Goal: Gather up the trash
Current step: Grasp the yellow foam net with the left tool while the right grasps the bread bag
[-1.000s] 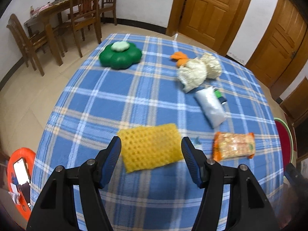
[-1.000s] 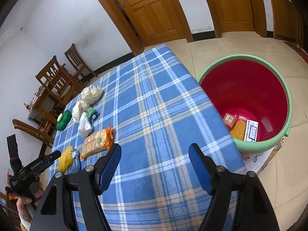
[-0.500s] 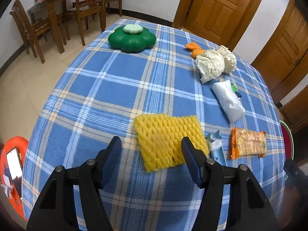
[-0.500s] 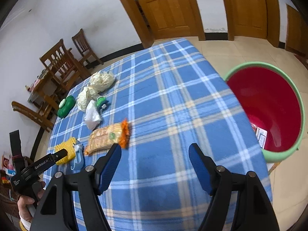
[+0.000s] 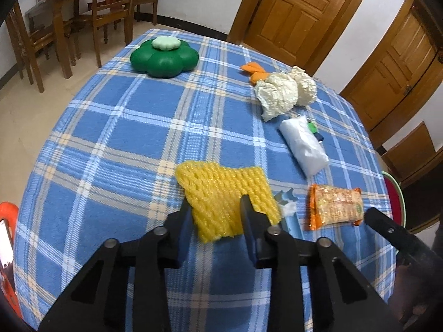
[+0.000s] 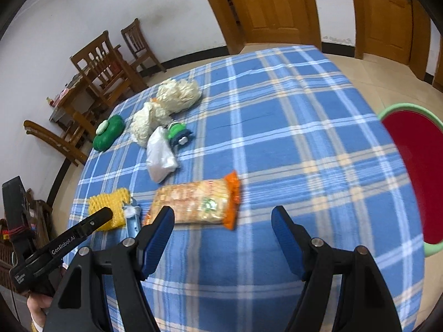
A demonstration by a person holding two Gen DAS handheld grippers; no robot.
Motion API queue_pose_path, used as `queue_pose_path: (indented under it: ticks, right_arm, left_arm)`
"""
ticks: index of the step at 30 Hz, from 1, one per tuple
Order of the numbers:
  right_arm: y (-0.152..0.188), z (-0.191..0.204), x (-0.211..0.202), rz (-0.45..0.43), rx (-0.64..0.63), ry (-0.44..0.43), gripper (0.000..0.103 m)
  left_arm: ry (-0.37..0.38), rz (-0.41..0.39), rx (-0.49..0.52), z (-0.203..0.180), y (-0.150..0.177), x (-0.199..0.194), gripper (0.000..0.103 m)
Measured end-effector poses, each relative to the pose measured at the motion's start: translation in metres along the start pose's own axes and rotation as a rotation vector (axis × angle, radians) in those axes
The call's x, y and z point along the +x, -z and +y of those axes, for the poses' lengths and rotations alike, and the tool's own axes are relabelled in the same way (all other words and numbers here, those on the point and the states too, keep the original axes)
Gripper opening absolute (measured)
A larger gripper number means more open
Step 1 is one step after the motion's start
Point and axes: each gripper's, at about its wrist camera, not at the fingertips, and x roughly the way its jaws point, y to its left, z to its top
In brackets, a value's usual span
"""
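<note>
Blue plaid tablecloth (image 5: 116, 138) carries the trash. Nearest, the left gripper (image 5: 217, 215), jaws just closing, pinches one yellow foam net (image 5: 221, 191). The right gripper (image 6: 223, 222) gapes empty by one orange snack packet (image 6: 193, 203). Beyond lie one white bag (image 5: 303, 145) and two crumpled paper wads (image 5: 285, 91).

I stand at a table (image 5: 116, 127) under a blue plaid cloth (image 6: 290, 144). Beyond it the walls (image 6: 155, 5) are plain white with a dark skirting (image 5: 188, 23) along the bottom, and the floor (image 5: 16, 110) is pale beige tile. Panelled wooden doors (image 5: 293, 16) in brown frames fill the far side. In the corner stands a wooden dining table (image 5: 59, 5) with slat-backed chairs (image 6: 102, 69) around it. The light is even and soft.
</note>
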Motion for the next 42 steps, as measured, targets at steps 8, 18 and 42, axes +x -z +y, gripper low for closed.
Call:
queue_pose_path:
  ticks: [8, 18, 42]
  right_arm:
    - [-0.003, 0.022, 0.018, 0.03, -0.045, 0.007, 0.084]
    - [0.0, 0.049, 0.036, 0.038, -0.131, 0.097, 0.093]
    - [0.009, 0.053, 0.04, -0.005, -0.192, 0.181, 0.09]
  left_arm:
    - [0.033, -0.021, 0.005, 0.003, -0.001, -0.008, 0.013]
    - [0.015, -0.07, -0.058, 0.031, -0.006, -0.023, 0.013]
    - [0.045, -0.071, -0.068, 0.036, -0.001, -0.029, 0.013]
